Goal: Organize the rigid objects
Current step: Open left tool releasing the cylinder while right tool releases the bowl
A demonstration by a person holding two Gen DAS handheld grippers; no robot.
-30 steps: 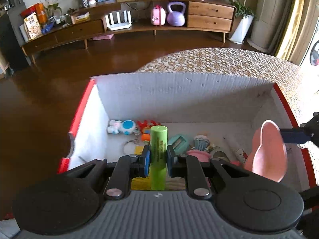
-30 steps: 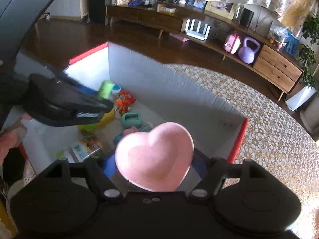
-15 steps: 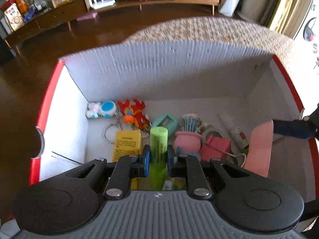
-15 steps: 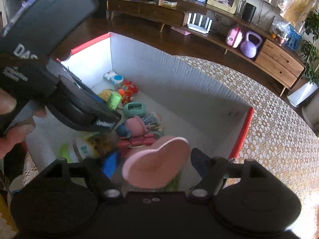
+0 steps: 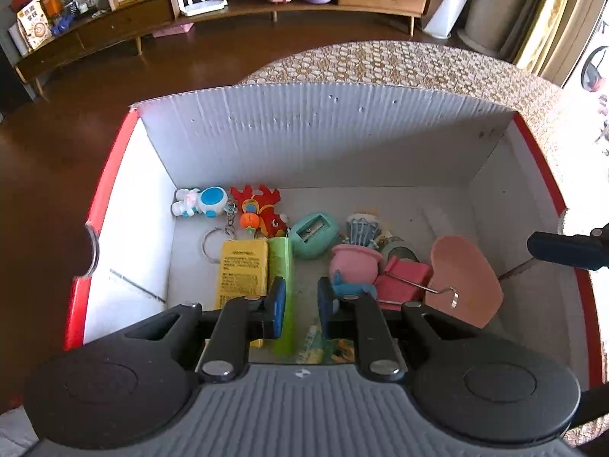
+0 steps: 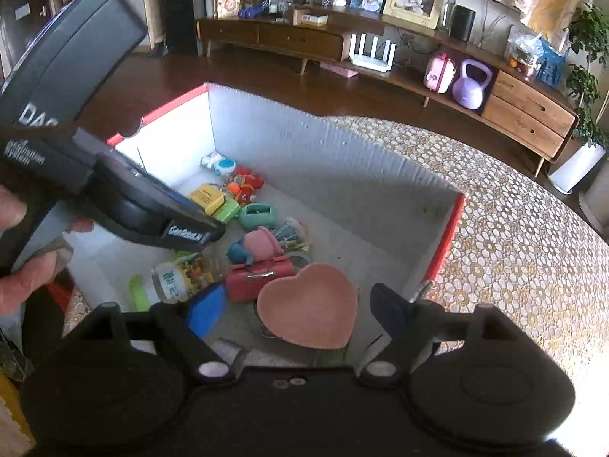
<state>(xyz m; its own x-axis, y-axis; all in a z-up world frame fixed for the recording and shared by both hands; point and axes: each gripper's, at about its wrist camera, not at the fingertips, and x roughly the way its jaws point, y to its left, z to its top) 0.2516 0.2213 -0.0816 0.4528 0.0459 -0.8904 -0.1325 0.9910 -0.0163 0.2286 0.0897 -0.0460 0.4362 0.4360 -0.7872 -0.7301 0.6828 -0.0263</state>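
Note:
A white box with a red rim [image 5: 110, 175] [image 6: 445, 243] holds the small items. The green battery [image 5: 281, 262] [image 6: 226, 211] lies on the box floor beside a yellow packet [image 5: 239, 270]. My left gripper [image 5: 301, 306] hangs just above it, its jaws a narrow gap apart with only floor between them. The pink heart dish [image 6: 308, 304] [image 5: 464, 278] rests in the box against a red clip purse [image 6: 259, 276]. My right gripper [image 6: 297, 310] straddles the dish, its jaws opening, and neither pad touches it.
An astronaut keychain [image 5: 201, 202], red toy [image 5: 259, 209], teal sharpener [image 5: 314, 234], pink pot [image 5: 356, 262] and a bottle [image 6: 171, 278] crowd the box floor. The box stands on a patterned tablecloth [image 6: 514, 247]. A hand [image 6: 23, 266] holds the left gripper.
The green battery has left the left jaws and now lies beside the yellow packet. The heart dish has dropped out of the right jaws onto the box floor, and those jaws have widened.

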